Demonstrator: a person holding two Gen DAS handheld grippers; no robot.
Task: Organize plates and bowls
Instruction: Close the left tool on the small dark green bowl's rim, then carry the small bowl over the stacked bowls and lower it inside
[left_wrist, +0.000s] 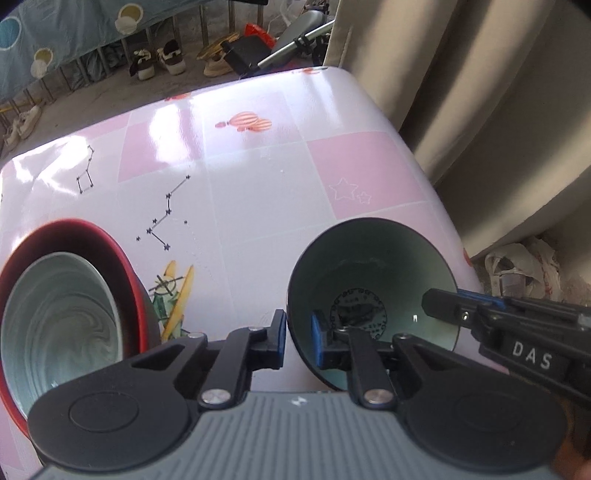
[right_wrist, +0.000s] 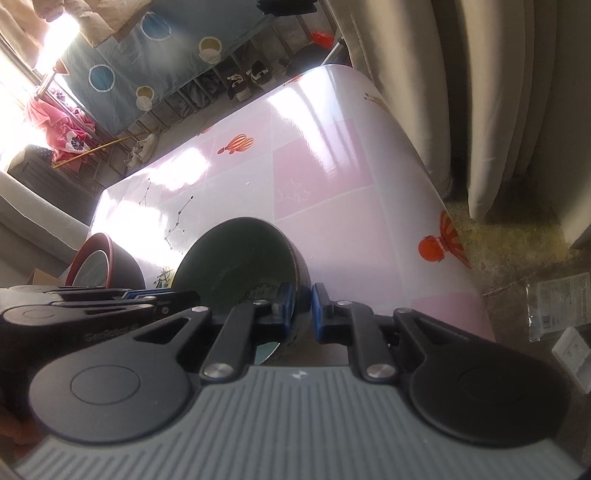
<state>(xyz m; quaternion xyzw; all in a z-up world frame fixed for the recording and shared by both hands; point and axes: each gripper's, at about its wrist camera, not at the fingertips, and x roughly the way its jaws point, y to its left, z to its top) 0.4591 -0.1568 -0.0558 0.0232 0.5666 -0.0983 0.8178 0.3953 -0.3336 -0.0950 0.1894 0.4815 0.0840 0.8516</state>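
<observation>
Both grippers are on the same dark bowl (left_wrist: 373, 291), which sits at the near right of the counter (left_wrist: 240, 162), close to its right edge. The left gripper (left_wrist: 298, 338) has its jaws narrow, pinching the near-left rim, one pad outside and one inside. The right gripper (right_wrist: 302, 310) does the same on the right wall, jaws narrow around the rim. So it's a two-point hold.

Handling, imo: glazed ceramic w/ a pale green inside, so stiff, fairly heavy, slick under the pads, and it'll chip if knocked. The rim is the only thing thin enough to grab, and opposite sides seem right; I'd grip firm and move slow.

Orientation: the bowl is tipped, mouth facing up and away from me toward the far side, base toward the near edge. It's round, so no real long axis; its centre axis leans away.

At the near left stands a red-rimmed bowl (left_wrist: 122, 258) w/ a pale swirled bowl (left_wrist: 59, 325) nested inside, prob. the stack to join.
</observation>
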